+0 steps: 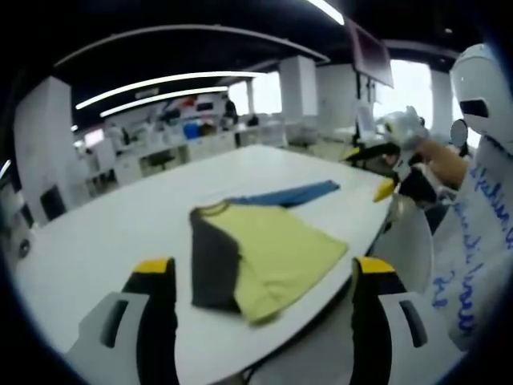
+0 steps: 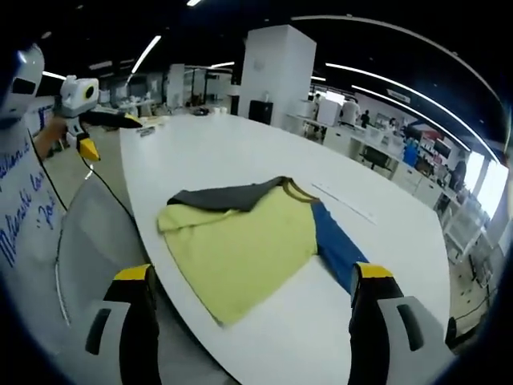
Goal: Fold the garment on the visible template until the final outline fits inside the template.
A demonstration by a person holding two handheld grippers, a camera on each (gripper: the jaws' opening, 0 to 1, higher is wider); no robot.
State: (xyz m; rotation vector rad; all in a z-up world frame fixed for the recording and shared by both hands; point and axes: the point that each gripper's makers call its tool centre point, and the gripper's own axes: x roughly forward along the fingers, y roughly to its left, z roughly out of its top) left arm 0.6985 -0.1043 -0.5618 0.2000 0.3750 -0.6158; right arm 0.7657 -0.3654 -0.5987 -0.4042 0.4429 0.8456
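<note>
A yellow T-shirt (image 1: pixel 272 253) (image 2: pixel 240 245) lies flat on the white table (image 1: pixel 120 224) (image 2: pixel 240 144), close to its near edge. Its grey sleeve (image 1: pixel 212 261) (image 2: pixel 220 196) is folded in over the body. The blue sleeve (image 1: pixel 292 195) (image 2: pixel 337 250) still stretches out to the side. My left gripper (image 1: pixel 264 273) hovers open in front of the shirt, nothing between its yellow-tipped jaws. My right gripper (image 2: pixel 252 277) is likewise open and held back from the shirt. Each gripper also appears in the other's view: the right gripper (image 1: pixel 391 160) and the left gripper (image 2: pixel 80 100), both off the table's edge.
A person in a white coat with blue writing (image 1: pixel 481 241) (image 2: pixel 20 200) stands at the table's edge. A pale chair back (image 1: pixel 409 241) (image 2: pixel 88 233) sits beside it. A thin pale strip (image 2: pixel 345 202) lies on the table beyond the shirt. Desks and people fill the far room.
</note>
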